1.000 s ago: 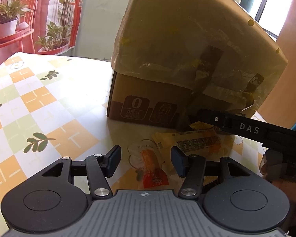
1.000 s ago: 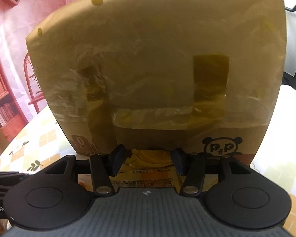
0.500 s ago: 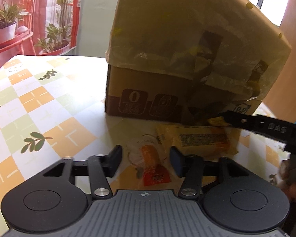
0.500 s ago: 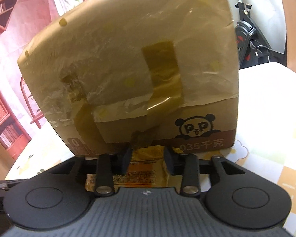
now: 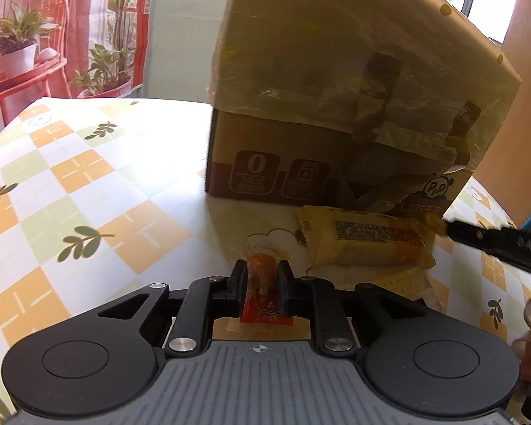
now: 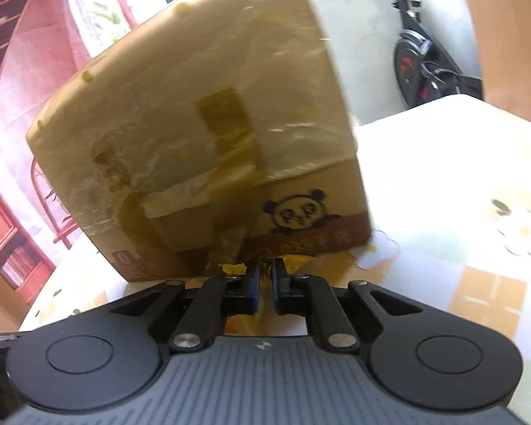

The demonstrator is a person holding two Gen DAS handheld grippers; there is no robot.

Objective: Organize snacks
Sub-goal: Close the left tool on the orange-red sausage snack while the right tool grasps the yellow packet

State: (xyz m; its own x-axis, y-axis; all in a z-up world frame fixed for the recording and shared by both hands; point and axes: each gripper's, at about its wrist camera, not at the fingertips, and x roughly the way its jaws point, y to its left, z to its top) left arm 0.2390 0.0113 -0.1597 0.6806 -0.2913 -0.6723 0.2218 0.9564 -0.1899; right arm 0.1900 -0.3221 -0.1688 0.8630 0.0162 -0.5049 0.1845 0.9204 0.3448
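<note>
Jaws of left gripper [image 5: 262,276] clamp orange sachet [image 5: 263,295]; right gripper [image 6: 263,276] pinches yellow packet [image 5: 364,244].

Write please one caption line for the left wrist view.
Left gripper shut on a red snack sachet before a cardboard box; yellow snack packet alongside.

The brown cardboard box [image 5: 340,163] carries a large "0" in a rounded square at centre frame, and a panda logo lettered "P P" at right, also legible lower centre from the right wrist. The black gripper arm [image 5: 506,248], far right, reads "DAS"
</note>
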